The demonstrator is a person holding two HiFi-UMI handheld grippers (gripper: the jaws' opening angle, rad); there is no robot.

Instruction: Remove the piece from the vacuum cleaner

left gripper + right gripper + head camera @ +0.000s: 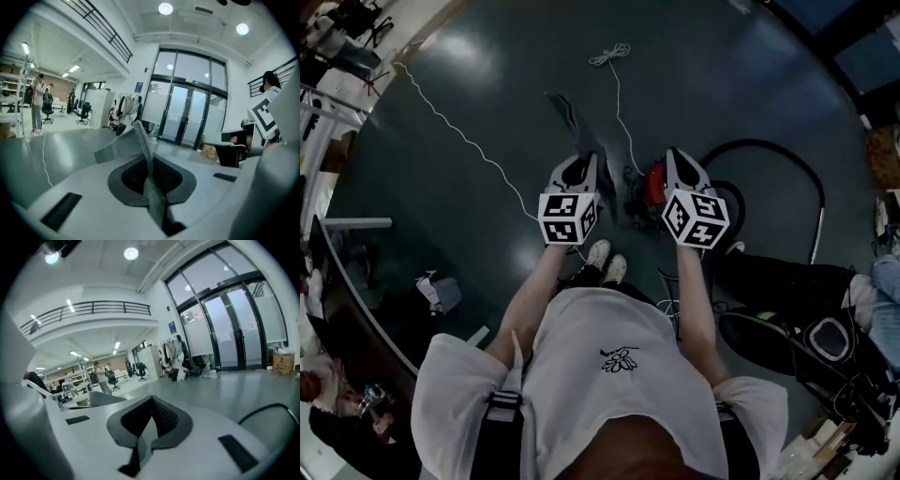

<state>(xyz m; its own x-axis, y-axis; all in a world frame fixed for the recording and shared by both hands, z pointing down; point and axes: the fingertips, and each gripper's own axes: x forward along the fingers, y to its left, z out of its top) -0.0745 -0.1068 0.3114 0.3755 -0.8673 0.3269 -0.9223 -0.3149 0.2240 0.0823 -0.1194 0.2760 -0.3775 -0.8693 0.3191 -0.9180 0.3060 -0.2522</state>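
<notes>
In the head view, the red vacuum cleaner stands on the dark floor between my two grippers. My left gripper is shut on a long, flat dark grey piece that reaches away from me, clear of the vacuum. Seen from the left gripper view, the piece is a thin perforated grey strip rising edge-on from between the pads of the left gripper. My right gripper hovers over the vacuum's right side. In its own view the right gripper has its pads together with nothing between them.
The vacuum's black hose loops over the floor to the right. A white cord runs off to the far left. A black bag lies at the right, and a small grey-white object at the left. My shoes are just behind the vacuum.
</notes>
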